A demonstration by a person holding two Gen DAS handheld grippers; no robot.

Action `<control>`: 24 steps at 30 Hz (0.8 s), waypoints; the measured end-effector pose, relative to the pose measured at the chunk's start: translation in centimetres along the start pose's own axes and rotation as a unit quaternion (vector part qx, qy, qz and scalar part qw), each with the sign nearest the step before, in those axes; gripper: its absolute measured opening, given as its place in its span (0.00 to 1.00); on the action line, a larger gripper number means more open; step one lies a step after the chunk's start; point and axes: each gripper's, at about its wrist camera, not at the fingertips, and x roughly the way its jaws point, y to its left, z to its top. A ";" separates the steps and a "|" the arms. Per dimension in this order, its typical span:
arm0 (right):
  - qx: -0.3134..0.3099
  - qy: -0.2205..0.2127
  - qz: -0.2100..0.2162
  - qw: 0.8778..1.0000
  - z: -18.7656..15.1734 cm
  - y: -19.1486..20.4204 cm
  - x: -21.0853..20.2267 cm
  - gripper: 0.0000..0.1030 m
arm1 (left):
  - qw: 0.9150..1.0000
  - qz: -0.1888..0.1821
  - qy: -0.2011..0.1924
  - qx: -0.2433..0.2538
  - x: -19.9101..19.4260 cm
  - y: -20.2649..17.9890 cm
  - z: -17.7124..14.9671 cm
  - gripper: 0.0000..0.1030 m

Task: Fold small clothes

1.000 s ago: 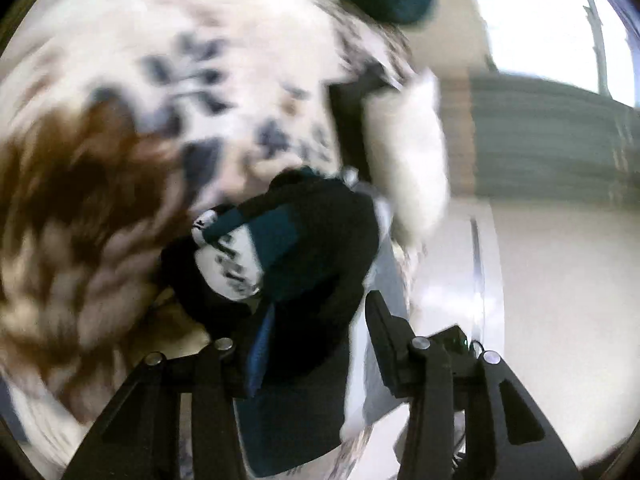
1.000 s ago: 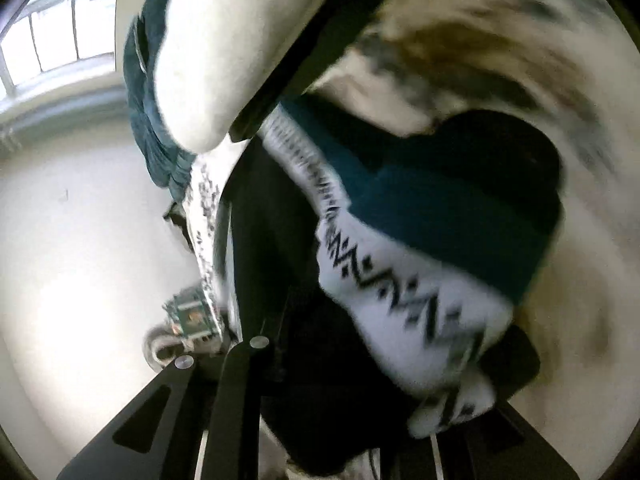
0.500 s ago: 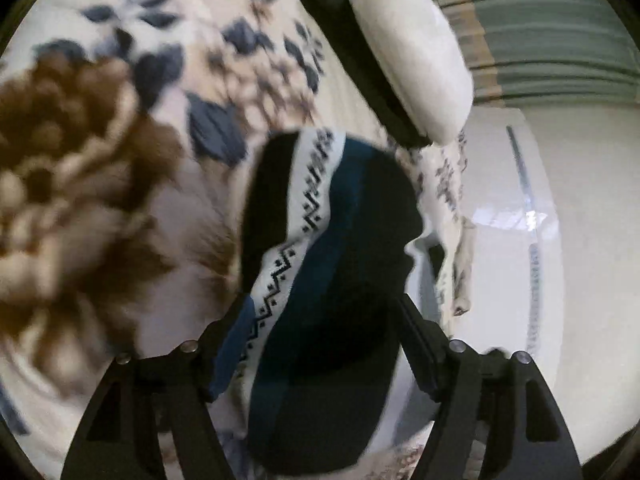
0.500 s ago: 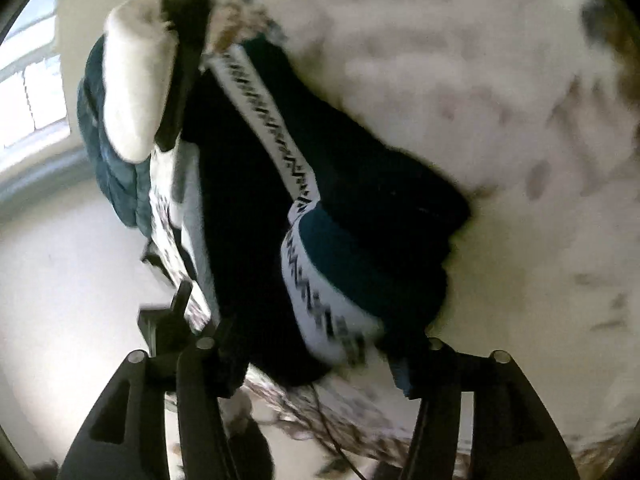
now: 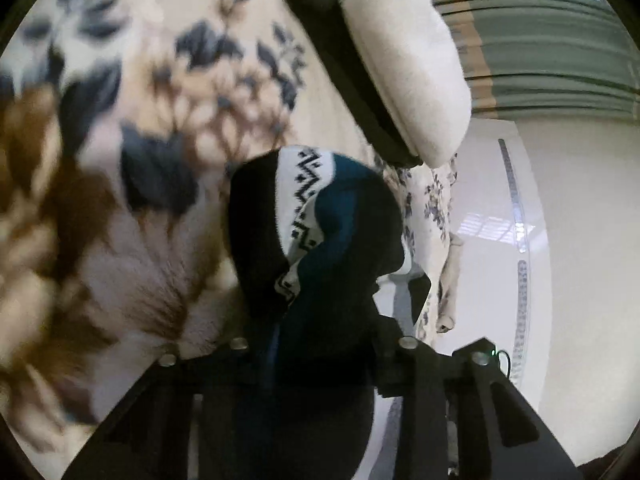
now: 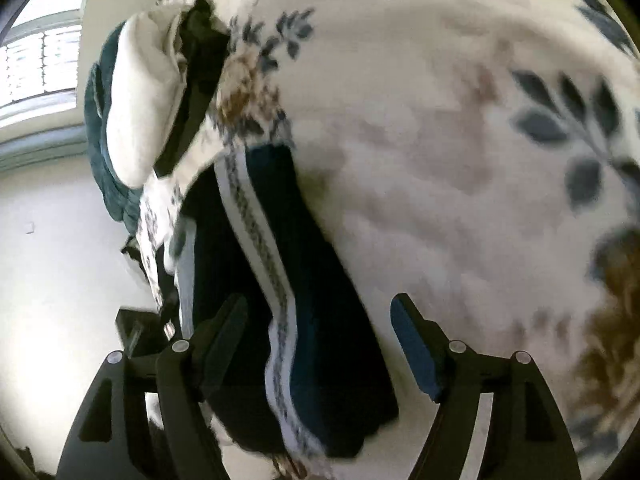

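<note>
sock (image 5: 320, 232) doubled over on flowered blanket (image 5: 120, 208) | left gripper (image 5: 316, 344) pinching sock | right gripper (image 6: 320, 320) spread, straddling it | fold looks nearly done, release left

Both wrist views close over garment (image 5: 320, 240)

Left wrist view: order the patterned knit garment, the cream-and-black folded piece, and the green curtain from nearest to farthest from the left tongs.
1. Patterned knit garment: between the left tongs, on the floral blanket.
2. Cream-and-black folded piece: beyond it, upper centre-right.
3. Green curtain: background, upper right.
</note>
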 end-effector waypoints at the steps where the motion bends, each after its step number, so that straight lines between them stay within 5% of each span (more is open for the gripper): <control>1: -0.007 -0.004 0.009 1.000 0.6 0.8 0.9 0.74 | 1.000 0.008 0.000 0.011 -0.1 -0.4 0.3 0.27; 6: -0.044 -0.004 0.027 0.999 3.9 4.6 4.1 0.74 | 0.998 0.046 0.018 0.045 -0.1 -1.1 2.0 0.29; 8: -0.047 -0.007 0.016 0.999 4.6 5.9 4.8 0.36 | 0.997 0.061 0.018 0.054 -0.2 -1.7 2.2 0.38; 9: -0.053 -0.010 -0.018 0.998 4.9 6.9 4.6 0.12 | 0.996 0.063 0.012 0.054 -0.3 -2.1 2.3 0.53; 10: -0.057 -0.016 -0.029 0.998 4.7 7.4 3.9 0.11 | 0.997 0.065 0.005 0.050 -0.4 -2.4 2.6 0.64; 13: -0.064 -0.051 -0.042 0.996 5.1 9.5 1.5 0.10 | 0.998 0.043 -0.013 0.032 -0.1 -2.4 3.7 0.65; 16: -0.082 -0.075 -0.058 0.992 6.3 11.1 0.1 0.08 | 0.999 0.043 0.011 0.025 3.6 -2.3 5.7 0.65; 18: -0.090 -0.079 -0.081 0.989 7.5 11.6 0.6 0.08 | 0.998 0.054 0.018 0.023 5.7 -2.2 6.7 0.59; 19: -0.090 -0.074 -0.093 0.989 8.1 11.5 1.2 0.08 | 0.998 0.060 0.015 0.023 6.5 -2.3 7.0 0.35; 20: -0.095 -0.074 -0.110 0.987 8.5 11.6 1.8 0.08 | 0.997 0.071 0.015 0.027 7.1 -2.4 7.4 0.23; 24: -0.091 -0.047 -0.167 0.981 10.0 10.2 4.4 0.08 | 0.996 0.083 0.011 0.037 7.1 -2.7 8.4 0.19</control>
